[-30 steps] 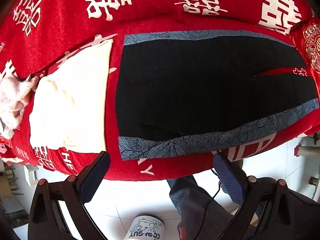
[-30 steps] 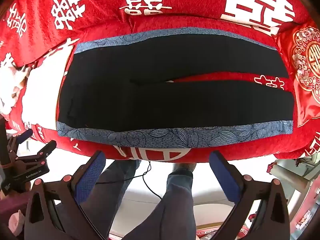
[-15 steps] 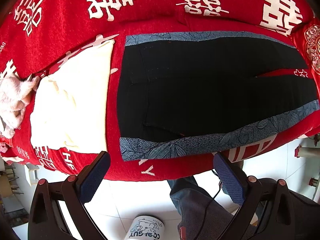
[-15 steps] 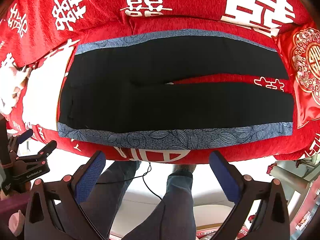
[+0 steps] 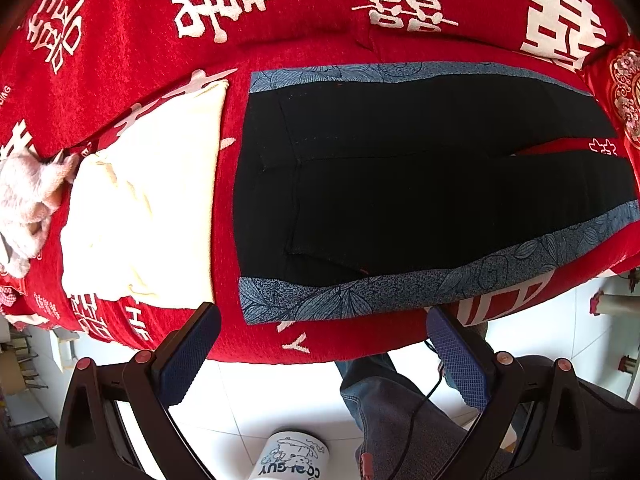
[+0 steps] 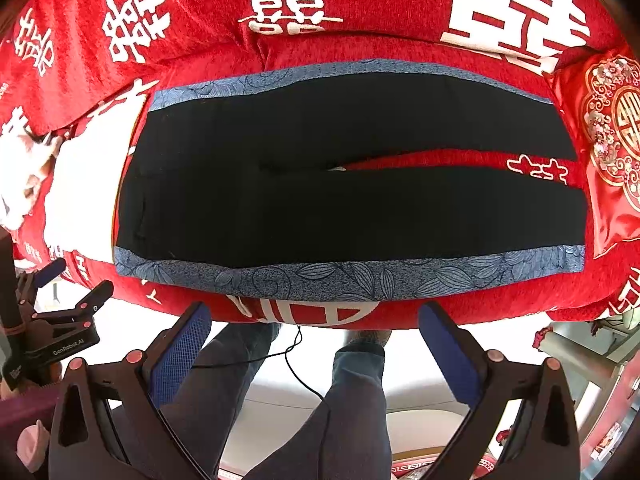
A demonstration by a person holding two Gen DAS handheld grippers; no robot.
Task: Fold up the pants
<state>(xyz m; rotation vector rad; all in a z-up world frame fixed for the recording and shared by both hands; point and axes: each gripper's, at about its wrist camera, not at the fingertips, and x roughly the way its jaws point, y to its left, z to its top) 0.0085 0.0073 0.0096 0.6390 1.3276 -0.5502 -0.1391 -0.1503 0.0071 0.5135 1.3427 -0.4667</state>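
Note:
Black pants (image 5: 400, 184) with blue leaf-patterned side stripes lie flat across a red sofa seat, waist to the left, legs to the right. They also show in the right wrist view (image 6: 340, 200), the two legs slightly parted. My left gripper (image 5: 320, 344) is open and empty, in front of the sofa edge near the waist. My right gripper (image 6: 312, 340) is open and empty, in front of the near leg's stripe. The left gripper also shows at the left edge of the right wrist view (image 6: 68, 292).
A cream folded cloth (image 5: 148, 208) lies left of the waist, with a pink fluffy item (image 5: 24, 200) beyond it. A red embroidered cushion (image 6: 612, 140) sits at the leg ends. The red sofa (image 5: 280, 12) has white characters. My legs (image 6: 352, 400) and a white floor are below.
Both views have shifted very slightly; the pants sit a little lower in frame. Both grippers stay open.

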